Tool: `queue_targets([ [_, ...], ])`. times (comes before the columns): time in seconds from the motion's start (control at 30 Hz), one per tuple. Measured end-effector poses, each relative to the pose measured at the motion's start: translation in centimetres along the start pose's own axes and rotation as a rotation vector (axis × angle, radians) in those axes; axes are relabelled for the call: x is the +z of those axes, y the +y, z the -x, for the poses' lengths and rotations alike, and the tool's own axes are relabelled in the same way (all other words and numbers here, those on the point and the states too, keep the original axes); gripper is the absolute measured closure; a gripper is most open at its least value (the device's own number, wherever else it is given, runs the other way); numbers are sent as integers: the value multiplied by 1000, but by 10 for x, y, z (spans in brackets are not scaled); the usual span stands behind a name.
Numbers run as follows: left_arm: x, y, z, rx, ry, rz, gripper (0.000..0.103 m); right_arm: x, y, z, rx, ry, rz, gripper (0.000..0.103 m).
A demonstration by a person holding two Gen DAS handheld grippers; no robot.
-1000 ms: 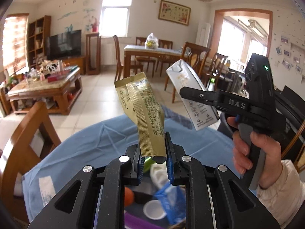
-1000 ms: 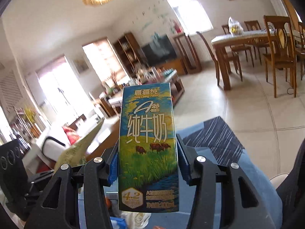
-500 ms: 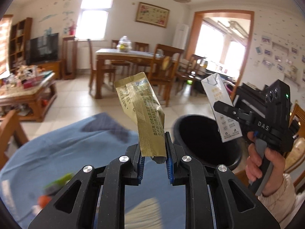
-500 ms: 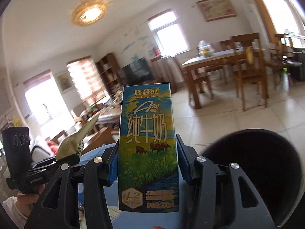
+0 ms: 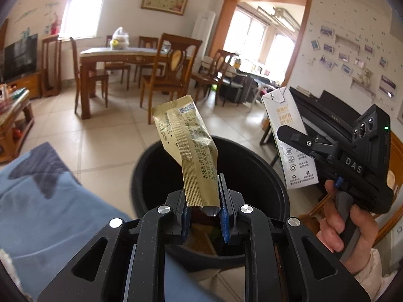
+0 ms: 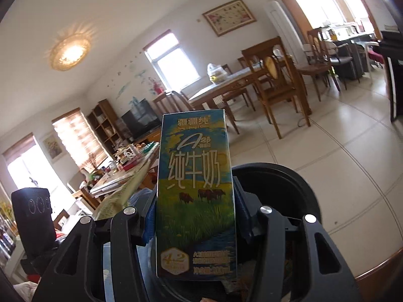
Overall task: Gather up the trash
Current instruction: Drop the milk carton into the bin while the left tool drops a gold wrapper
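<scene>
Release comes next, I judge: left tongs (image 5: 202, 216) pinch the gold wrapper (image 5: 187, 148) over the black bin (image 5: 209, 201); right tongs (image 6: 195, 216) clamp the milk carton (image 6: 195, 196) near its rim. Centre each, then open.

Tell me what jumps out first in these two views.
The milk carton, upright in the right gripper, fills the middle of the right wrist view. In the left wrist view a crumpled gold wrapper sticks up from the left gripper. Both hang over the open black bin.
</scene>
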State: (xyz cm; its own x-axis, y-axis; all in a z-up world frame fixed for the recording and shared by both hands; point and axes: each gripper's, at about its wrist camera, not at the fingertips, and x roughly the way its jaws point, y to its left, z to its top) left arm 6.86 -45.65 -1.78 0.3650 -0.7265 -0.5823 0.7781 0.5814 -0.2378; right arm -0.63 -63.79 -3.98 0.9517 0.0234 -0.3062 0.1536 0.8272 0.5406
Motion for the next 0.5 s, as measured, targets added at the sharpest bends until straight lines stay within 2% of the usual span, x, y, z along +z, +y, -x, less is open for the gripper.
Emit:
queue_targets([
  [0.27,-9,-24,-61,-7,60,-2,84,-13,-21,1,-27,17,-40,52],
  [0.5,-12,-23,-82,-9,98,-7,83,-18,-33,-1,-30,33,-64,52],
])
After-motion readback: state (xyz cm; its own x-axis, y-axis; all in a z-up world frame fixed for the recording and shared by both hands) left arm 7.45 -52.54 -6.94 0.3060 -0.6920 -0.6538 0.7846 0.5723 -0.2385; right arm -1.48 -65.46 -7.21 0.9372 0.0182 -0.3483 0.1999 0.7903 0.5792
